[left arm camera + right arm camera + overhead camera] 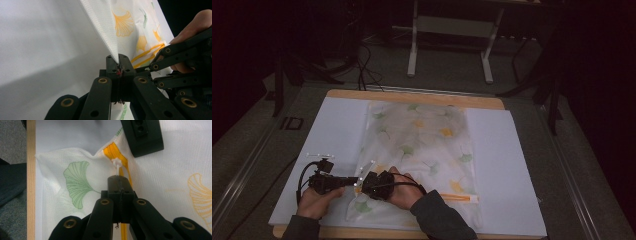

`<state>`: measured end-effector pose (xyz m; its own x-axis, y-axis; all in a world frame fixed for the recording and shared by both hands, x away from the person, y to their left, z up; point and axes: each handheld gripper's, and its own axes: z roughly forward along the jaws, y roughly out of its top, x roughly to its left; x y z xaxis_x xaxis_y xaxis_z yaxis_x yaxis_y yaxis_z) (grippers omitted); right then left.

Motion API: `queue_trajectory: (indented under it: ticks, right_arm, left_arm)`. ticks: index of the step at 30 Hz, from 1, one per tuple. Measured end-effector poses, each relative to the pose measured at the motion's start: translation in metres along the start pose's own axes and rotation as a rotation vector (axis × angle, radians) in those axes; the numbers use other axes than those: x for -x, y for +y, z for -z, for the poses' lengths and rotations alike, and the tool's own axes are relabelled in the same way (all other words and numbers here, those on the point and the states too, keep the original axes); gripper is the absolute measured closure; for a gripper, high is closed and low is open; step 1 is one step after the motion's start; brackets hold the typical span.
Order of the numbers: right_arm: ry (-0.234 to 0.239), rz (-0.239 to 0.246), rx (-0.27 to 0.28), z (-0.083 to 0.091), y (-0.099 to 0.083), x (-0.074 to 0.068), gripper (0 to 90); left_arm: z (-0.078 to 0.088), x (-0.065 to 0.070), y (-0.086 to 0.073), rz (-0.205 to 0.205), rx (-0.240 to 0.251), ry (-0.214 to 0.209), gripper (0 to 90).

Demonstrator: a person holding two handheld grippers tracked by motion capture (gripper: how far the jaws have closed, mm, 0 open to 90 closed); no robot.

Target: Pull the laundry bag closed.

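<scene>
From the high view, a white mesh laundry bag printed with green and yellow ginkgo leaves (419, 150) lies flat along the middle of the white-covered tabletop (507, 170), both grippers at its near left corner. In the left gripper view, the left gripper (119, 58) has its fingers pinching the bag's fabric edge, pulled into a taut fold. In the right gripper view, the right gripper (119, 179) has its fingers pressed together on the small white zipper pull (116, 164) beside the orange zipper (125, 167).

Two black grippers: left gripper (354, 181), right gripper (362, 186). Matte black linkage arms, brass-ringed pivots, small dark screw holes. Black cables looping behind. White marker tips on top. Dark grey-green sleeves (443, 216) at both wrists.
</scene>
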<state>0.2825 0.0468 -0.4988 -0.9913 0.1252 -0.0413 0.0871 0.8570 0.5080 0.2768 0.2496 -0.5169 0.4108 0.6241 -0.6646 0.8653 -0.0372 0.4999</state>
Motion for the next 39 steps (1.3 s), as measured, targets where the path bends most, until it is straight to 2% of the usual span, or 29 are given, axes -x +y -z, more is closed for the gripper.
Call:
queue_trajectory:
  ticks: [9, 16, 21, 33, 39]
  right_arm:
    - [-0.001, -0.038, -0.005, 0.002, -0.003, 0.005, 90.0]
    - [0.005, -0.039, -0.008, 0.003, -0.005, 0.006, 90.0]
    - [-0.008, -0.050, -0.039, 0.000, -0.013, 0.009, 90.0]
    - [-0.032, -0.043, -0.048, 0.006, -0.017, 0.006, 90.0]
    - [-0.032, -0.056, -0.043, 0.008, -0.020, 0.005, 90.0]
  left_arm:
    - [0.000, 0.001, 0.000, -0.016, -0.009, -0.002, 89.2]
    - [0.001, 0.002, 0.000, -0.028, -0.013, -0.006, 89.2]
    - [0.008, -0.001, -0.001, -0.021, 0.009, 0.000, 89.3]
    - [0.009, -0.001, -0.001, -0.023, 0.022, 0.008, 89.2]
    - [0.010, -0.001, -0.001, -0.034, 0.029, 0.012, 89.2]
